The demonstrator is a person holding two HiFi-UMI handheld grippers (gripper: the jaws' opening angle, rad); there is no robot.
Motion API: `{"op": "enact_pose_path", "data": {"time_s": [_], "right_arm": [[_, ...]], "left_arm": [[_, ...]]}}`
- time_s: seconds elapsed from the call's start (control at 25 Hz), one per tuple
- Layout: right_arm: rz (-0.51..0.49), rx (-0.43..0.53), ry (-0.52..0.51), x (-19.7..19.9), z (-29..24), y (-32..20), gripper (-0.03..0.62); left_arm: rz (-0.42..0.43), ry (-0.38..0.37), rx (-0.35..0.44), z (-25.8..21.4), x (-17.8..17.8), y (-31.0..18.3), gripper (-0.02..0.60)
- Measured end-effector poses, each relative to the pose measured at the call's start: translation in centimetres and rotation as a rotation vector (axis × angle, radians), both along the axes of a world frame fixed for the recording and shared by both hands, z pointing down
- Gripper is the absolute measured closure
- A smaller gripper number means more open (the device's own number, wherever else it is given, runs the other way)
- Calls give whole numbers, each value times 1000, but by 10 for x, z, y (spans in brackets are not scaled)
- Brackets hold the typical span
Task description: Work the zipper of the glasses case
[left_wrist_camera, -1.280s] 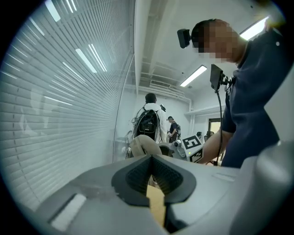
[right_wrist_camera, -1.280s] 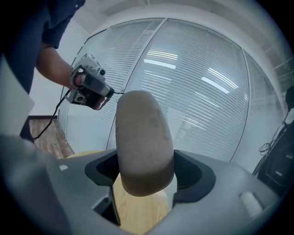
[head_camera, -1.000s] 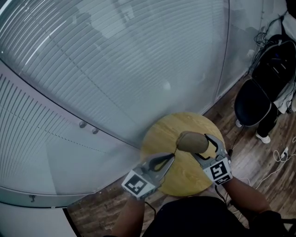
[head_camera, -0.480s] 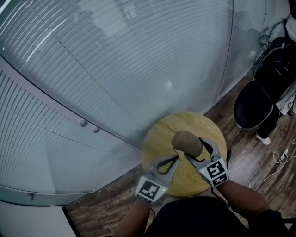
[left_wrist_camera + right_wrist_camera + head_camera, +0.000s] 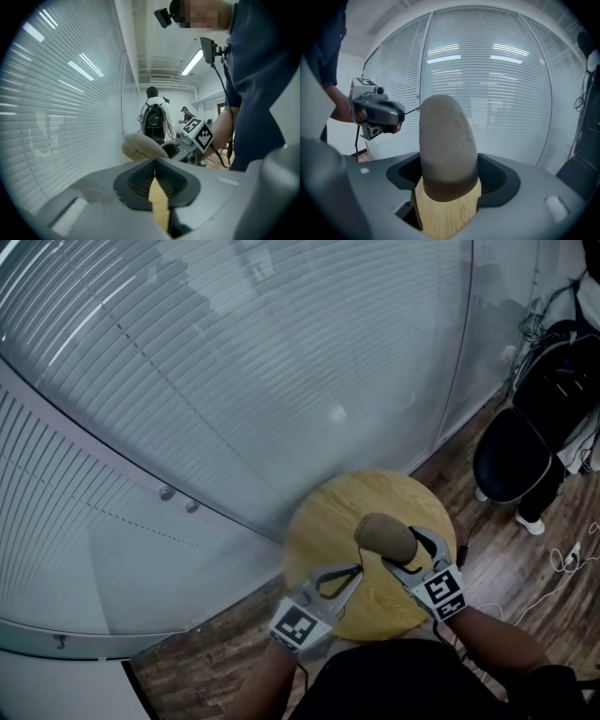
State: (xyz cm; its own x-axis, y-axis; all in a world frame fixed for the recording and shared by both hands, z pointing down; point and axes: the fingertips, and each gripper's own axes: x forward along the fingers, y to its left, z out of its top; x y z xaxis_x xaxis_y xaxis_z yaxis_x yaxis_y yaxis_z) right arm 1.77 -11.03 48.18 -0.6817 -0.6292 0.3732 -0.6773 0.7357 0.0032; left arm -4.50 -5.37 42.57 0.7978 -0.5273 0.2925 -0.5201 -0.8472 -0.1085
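The glasses case (image 5: pixel 386 536), a brown rounded pouch, is held up just above the round wooden table (image 5: pixel 323 521), near the edge closest to the person. The right gripper (image 5: pixel 401 547) has its jaws spread wide and pressed on both sides of the case, grasping it by one end. In the right gripper view the case (image 5: pixel 447 145) stands up between the jaws and blocks the middle of the blinds behind it.

The left gripper (image 5: pixel 359 568) sits just beside it on the left, jaws clenched together at the tips. A thin dark cord (image 5: pixel 411 109) runs from those tips to the near end of the case, and it looks pinched there. In the left gripper view the case (image 5: pixel 140 146) lies right past the closed tips.

A glass wall with blinds (image 5: pixel 234 381) curves round the far side of the table, close to its edge, with two small knobs (image 5: pixel 178 500) low on it. To the right, well apart on the wood floor (image 5: pixel 506 563), stands a black chair (image 5: pixel 511 456), with cables (image 5: pixel 567 554) trailing near it. A person with a black backpack (image 5: pixel 153 119) stands farther back in the room.
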Motion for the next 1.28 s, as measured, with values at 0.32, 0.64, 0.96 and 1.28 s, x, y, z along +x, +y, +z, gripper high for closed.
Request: {"op": "enact_pose_path", "data": {"time_s": [0.32,0.64,0.96,1.28], "right_arm": [[-7,33,113,31,15,5,233],[-2,11,105,36,38,10,233],[11,-12,109,39,39,11,233],[19,-20,102,37,39,9,233]], "left_arm": [[-251,108,13,-13,-65,-18,520],[-358,206,-69,23,-80,-25,537],[-421,246,-125,32,-89,-26,543],[-435,268,-122,27,-97,-32,555]]}}
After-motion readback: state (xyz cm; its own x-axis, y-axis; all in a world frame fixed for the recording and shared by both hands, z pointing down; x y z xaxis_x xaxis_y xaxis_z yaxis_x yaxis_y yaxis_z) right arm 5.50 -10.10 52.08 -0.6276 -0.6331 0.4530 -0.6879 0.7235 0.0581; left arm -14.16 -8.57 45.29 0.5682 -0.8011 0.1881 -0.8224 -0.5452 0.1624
